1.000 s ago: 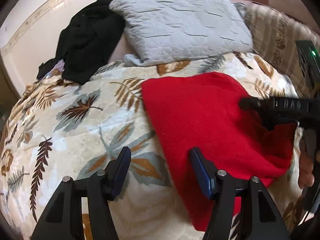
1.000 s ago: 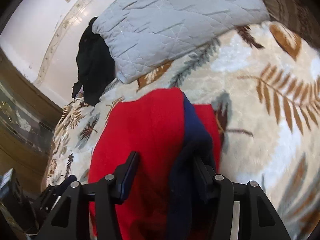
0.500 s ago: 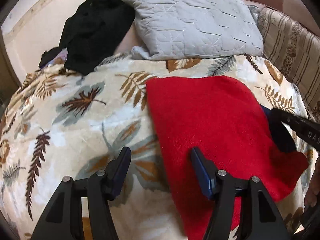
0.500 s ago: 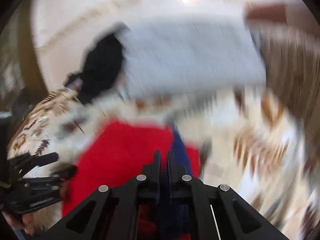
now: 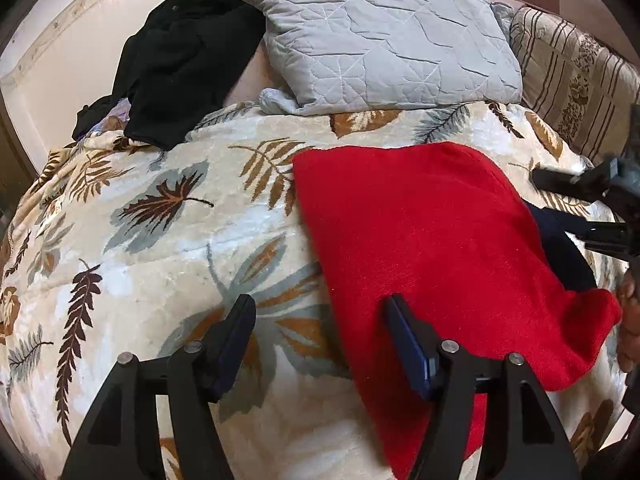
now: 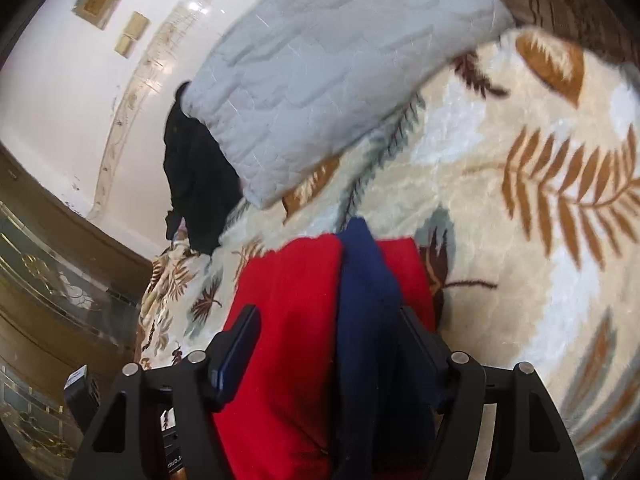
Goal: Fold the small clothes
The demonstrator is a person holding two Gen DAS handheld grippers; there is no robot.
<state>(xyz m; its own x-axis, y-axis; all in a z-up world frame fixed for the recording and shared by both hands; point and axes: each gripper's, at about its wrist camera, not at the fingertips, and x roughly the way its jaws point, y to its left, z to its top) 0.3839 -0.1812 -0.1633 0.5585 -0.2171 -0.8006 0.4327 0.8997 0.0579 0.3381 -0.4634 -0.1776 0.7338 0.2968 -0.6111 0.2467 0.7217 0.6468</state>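
I hold my left gripper (image 5: 320, 336) tilted steeply down over the bed, its jaws parting wider and gripping nothing: one finger hangs over the leaf-patterned blanket (image 5: 160, 240), the other over the near left edge of the red garment (image 5: 432, 240), with no pad pressed on cloth that I can see. My right gripper (image 6: 328, 344) points down at a shallower slant from the other side; its jaws are opening too, with the red cloth and its navy blue band (image 6: 368, 280) lying between them, and the pads look clear of the fabric, though the right finger sits very close against the navy part. In the left wrist view that right gripper shows as two dark fingers (image 5: 568, 184) spread at the right edge, just beside the garment's navy strip. I count one red garment, folded over and lying flat on the blanket toward the right side of the bed, one grey quilted pillow (image 5: 380, 36) behind it, one striped cushion (image 5: 572, 80) at the far right, and one heap of black clothing (image 5: 188, 52) to the pillow's left.
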